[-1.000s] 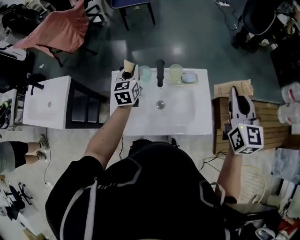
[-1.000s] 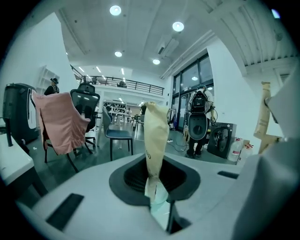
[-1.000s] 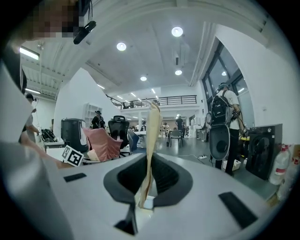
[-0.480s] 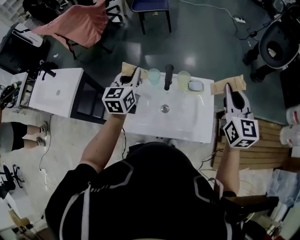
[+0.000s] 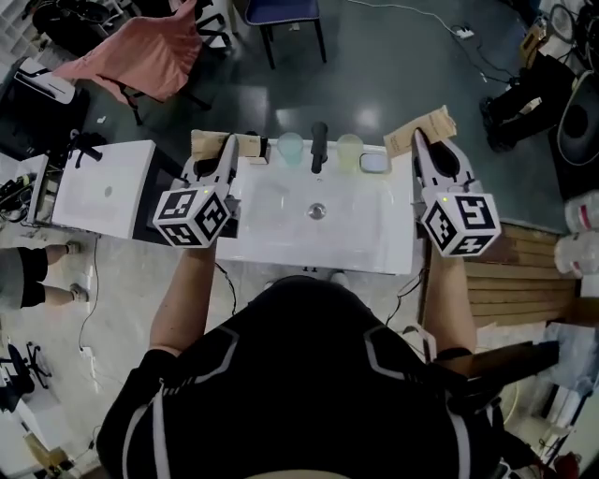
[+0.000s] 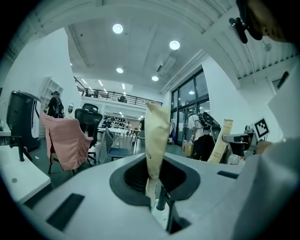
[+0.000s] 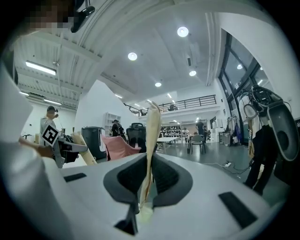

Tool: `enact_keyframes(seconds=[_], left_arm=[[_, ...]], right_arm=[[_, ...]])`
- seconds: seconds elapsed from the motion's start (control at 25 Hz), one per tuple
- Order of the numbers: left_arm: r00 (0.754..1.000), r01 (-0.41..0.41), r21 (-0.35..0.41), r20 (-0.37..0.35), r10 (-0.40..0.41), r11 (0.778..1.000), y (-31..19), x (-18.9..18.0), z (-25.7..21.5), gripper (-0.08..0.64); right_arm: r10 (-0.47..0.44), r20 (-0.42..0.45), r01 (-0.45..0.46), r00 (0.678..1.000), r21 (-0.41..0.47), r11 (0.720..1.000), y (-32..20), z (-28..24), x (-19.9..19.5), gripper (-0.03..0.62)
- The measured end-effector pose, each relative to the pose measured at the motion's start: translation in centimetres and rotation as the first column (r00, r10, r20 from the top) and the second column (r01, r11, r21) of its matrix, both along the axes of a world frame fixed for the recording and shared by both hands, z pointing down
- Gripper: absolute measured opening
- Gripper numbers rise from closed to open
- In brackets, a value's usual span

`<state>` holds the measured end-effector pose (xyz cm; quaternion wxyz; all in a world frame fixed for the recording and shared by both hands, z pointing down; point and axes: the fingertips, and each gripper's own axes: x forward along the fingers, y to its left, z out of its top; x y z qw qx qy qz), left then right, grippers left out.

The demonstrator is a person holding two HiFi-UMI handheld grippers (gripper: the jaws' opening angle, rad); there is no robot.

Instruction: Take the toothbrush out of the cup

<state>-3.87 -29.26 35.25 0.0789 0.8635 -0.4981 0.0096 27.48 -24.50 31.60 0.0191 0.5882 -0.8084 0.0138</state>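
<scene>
A white sink (image 5: 281, 239) carries a pale green cup (image 5: 290, 147) and a yellow-green cup (image 5: 350, 150) on either side of a black tap (image 5: 319, 145); I see no toothbrush in either. My left gripper (image 5: 228, 142) hovers by the sink's back left corner, shut on a tan paper packet (image 5: 211, 142). In the left gripper view that packet (image 6: 156, 136) stands upright between the jaws of the left gripper (image 6: 154, 194). My right gripper (image 5: 417, 137) is at the back right corner, shut on a second tan packet (image 5: 419, 129), which rises from the right gripper (image 7: 143, 201) as a thin strip (image 7: 152, 140).
A small soap dish (image 5: 374, 162) lies right of the yellow-green cup. A second white basin (image 5: 98, 196) stands to the left, a wooden pallet (image 5: 524, 281) to the right. Behind the sink are a pink-draped chair (image 5: 140, 56) and a blue chair (image 5: 279, 11).
The left gripper has lifted and swung left, away from the green cup, with its packet. The right gripper has come from over the pallet to the sink's right edge, still on its packet.
</scene>
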Motion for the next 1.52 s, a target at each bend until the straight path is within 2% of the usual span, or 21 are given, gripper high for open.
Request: enact_keyframes(seconds=[0.52, 1.16, 1.36, 1.52], left_arm=[[0.999, 0.035, 0.029, 0.017, -0.036, 0.999, 1.7, -2.1, -2.5, 0.040], [0.999, 0.044, 0.025, 0.007, -0.044, 0.999, 2.7, -3.8, -2.7, 0.037], [0.998, 0.044, 0.042, 0.039, -0.045, 0.998, 2.9, -3.8, -3.0, 0.037], [0.996, 0.009, 0.064, 0.084, -0.014, 0.998, 3.5, -2.7, -3.1, 0.037]], right_arm=[[-0.036, 0.021, 0.036, 0.999, -0.005, 0.999, -1.3, -0.9, -2.0, 0.032], [-0.028, -0.026, 0.027, 0.999, -0.017, 0.999, -0.3, -0.7, -3.6, 0.029], [-0.043, -0.045, 0.043, 0.998, -0.005, 0.999, -0.3, -1.3, -4.1, 0.029], [-0.072, -0.082, 0.073, 0.994, 0.009, 0.997, 0.0, -1.4, -5.0, 0.029]])
